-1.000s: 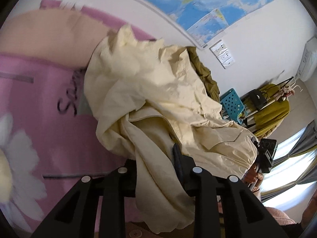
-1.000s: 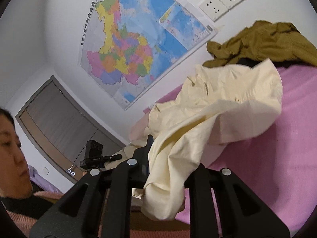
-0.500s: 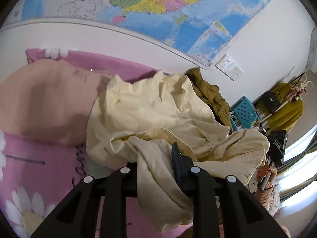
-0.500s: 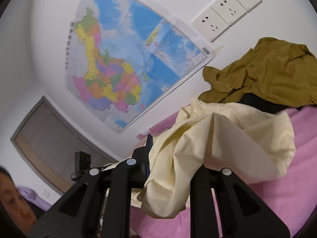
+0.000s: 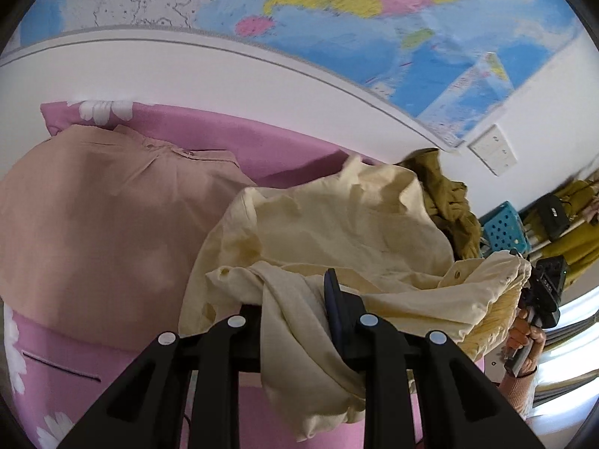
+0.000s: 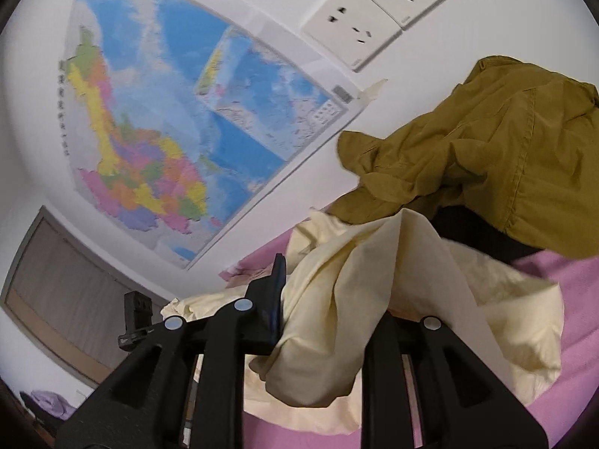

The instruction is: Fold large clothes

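A large cream shirt [image 5: 337, 224] lies bunched on the pink bed cover [image 5: 280, 149]. My left gripper [image 5: 292, 299] is shut on a fold of it, and the cloth hangs down between the fingers. In the right wrist view the cream shirt [image 6: 374, 262] drapes over my right gripper [image 6: 333, 292], whose jaws are opening with cloth still pinched between them. The right finger is hidden under the fabric. Both grippers hold the shirt lifted off the bed. The other gripper [image 5: 543, 292], held in a hand, shows at the shirt's far right end.
A tan garment [image 5: 105, 205] lies flat on the bed to the left. An olive garment [image 6: 486, 149] is heaped against the wall beyond the shirt. A map [image 6: 168, 112] and wall sockets [image 6: 374, 18] are close ahead. A blue crate [image 5: 503, 226] and clothes rack stand far right.
Both grippers have risen and carried the cream shirt towards the wall. The map, the sockets and the olive garment are now nearer. The tan garment now shows more fully in the left view.
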`<action>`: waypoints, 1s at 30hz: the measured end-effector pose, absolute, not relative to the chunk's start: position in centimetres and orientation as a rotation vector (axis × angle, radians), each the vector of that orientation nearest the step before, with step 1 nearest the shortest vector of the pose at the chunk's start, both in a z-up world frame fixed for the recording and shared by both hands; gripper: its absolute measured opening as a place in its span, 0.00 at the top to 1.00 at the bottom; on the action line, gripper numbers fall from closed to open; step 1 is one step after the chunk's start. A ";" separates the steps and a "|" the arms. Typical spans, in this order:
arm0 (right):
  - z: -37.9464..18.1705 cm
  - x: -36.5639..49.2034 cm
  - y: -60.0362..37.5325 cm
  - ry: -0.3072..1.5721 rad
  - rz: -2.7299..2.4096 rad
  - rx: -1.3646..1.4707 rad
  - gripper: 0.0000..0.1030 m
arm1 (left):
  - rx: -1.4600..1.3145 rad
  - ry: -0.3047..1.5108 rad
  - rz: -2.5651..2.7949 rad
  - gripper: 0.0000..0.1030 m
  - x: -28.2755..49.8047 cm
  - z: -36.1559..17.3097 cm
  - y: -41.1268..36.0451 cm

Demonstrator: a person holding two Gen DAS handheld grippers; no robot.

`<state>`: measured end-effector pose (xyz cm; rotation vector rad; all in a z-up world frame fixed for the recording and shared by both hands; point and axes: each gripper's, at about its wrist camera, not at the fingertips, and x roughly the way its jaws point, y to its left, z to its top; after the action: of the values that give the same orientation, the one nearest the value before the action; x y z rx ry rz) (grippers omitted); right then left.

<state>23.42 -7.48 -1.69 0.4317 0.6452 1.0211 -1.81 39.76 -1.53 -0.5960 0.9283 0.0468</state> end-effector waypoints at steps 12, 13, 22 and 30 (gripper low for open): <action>-3.2 29.0 -4.3 0.713 0.914 0.433 0.76 | -0.607 1.019 0.127 0.77 3.4 -4.5 42.2; -3.3 29.2 -4.1 0.712 0.896 0.424 0.76 | -0.609 1.023 0.132 0.77 3.7 -4.6 42.2; -2.4 26.2 -4.0 0.587 0.905 0.362 0.36 | -0.616 1.081 0.198 0.77 6.6 -6.7 43.1; -3.9 18.2 1.6 0.375 0.782 -0.092 0.26 | -0.642 1.086 0.205 0.74 7.4 -7.4 43.2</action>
<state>18.23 1.64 -3.89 -0.0923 0.3752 0.7817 7.42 43.17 -7.38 -0.6417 1.0856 0.2050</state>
